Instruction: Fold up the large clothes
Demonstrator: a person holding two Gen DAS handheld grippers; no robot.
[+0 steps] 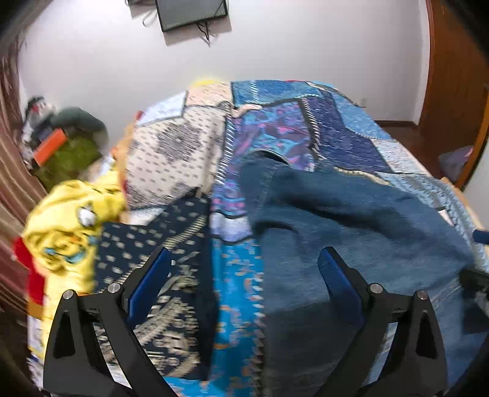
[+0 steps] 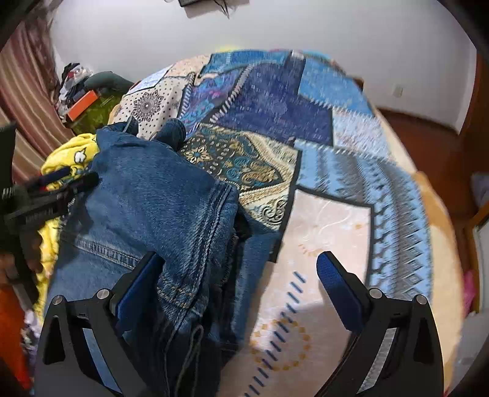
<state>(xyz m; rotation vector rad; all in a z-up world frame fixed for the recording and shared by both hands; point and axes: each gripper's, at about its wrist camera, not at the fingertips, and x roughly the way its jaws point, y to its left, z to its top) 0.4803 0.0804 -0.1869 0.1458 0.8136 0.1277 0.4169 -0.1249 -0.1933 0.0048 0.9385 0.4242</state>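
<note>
Right wrist: right gripper (image 2: 241, 274) spread over jeans (image 2: 146, 195); left gripper (image 1: 244, 268) spread too. Pinch hem edge squarely before lifting off bed (image 2: 330, 220).

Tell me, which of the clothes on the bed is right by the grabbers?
The blue denim garment. It lies bunched on the patchwork bedspread against the right gripper, unlike the yellow cartoon garment, which lies off at the bed's left edge.

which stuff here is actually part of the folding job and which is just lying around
Part of the job:
- denim garment, partly folded on the patchwork bedspread
- left gripper, jaws open
- right gripper, jaws open at the denim's edge

Just lying about:
- yellow printed cloth
- orange box
- green bag
- wall screen
</note>
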